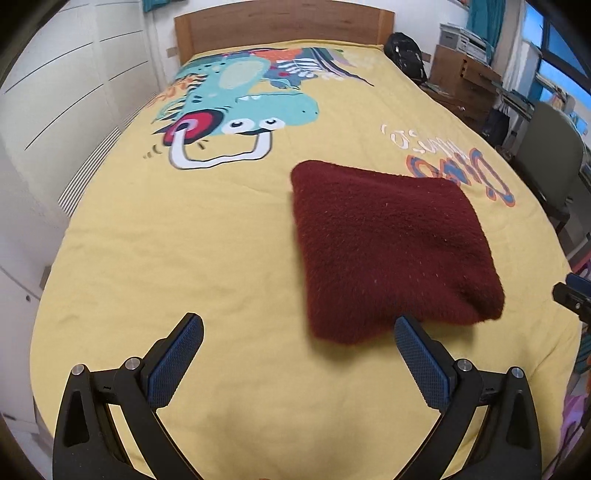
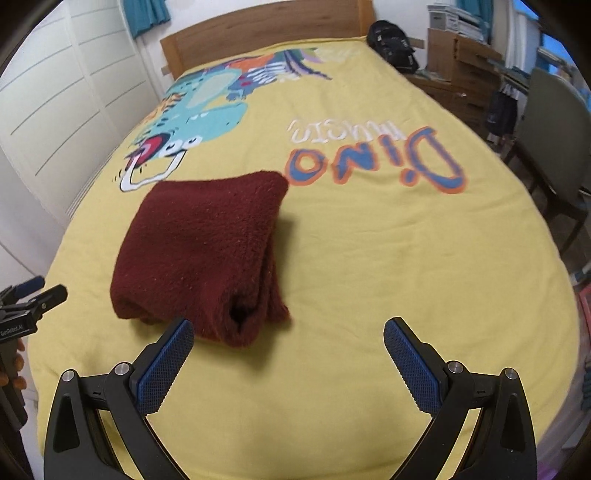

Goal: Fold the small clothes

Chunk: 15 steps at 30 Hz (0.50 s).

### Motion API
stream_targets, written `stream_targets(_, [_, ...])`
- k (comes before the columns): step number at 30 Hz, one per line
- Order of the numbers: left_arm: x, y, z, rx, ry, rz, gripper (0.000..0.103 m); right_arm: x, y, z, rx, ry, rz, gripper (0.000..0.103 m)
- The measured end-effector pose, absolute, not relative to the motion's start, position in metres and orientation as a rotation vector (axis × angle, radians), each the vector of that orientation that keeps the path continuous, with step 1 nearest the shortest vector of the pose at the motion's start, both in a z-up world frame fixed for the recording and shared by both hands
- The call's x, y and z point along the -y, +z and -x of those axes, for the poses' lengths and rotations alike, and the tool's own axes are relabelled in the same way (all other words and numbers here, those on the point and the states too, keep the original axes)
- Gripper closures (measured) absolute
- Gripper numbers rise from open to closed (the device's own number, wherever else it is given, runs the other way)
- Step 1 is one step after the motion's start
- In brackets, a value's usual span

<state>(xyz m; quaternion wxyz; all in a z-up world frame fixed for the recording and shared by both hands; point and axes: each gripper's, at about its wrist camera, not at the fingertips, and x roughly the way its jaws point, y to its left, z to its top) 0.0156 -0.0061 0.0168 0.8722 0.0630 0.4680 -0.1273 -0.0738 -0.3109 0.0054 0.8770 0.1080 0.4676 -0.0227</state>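
Note:
A dark red fleece garment [image 1: 391,247] lies folded into a thick square on the yellow bedspread [image 1: 184,240]. It also shows in the right wrist view [image 2: 203,251], with its layered open edge facing me. My left gripper [image 1: 299,328] is open and empty, just short of the garment's near edge, left of its middle. My right gripper [image 2: 288,328] is open and empty, at the garment's near right corner. Neither gripper holds the cloth. The right gripper's tip shows at the right edge of the left wrist view [image 1: 572,295]. The left gripper shows at the left edge of the right wrist view [image 2: 29,299].
The bedspread carries a dinosaur print [image 1: 236,103] and "Dino" lettering [image 2: 376,158]. A wooden headboard [image 1: 280,22] stands at the far end, a white wall [image 1: 55,110] on the left. A black bag [image 1: 406,55], wooden drawers [image 1: 465,81] and a grey chair [image 1: 550,162] stand right of the bed.

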Motion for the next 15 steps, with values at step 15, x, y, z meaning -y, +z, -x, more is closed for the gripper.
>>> stream_targets(15, [-0.027, 0.031, 0.019, -0.991, -0.199, -0.125, 0.001, 0.326, 0.042, 0.138, -0.937, -0.170, -0.162, 0.001])
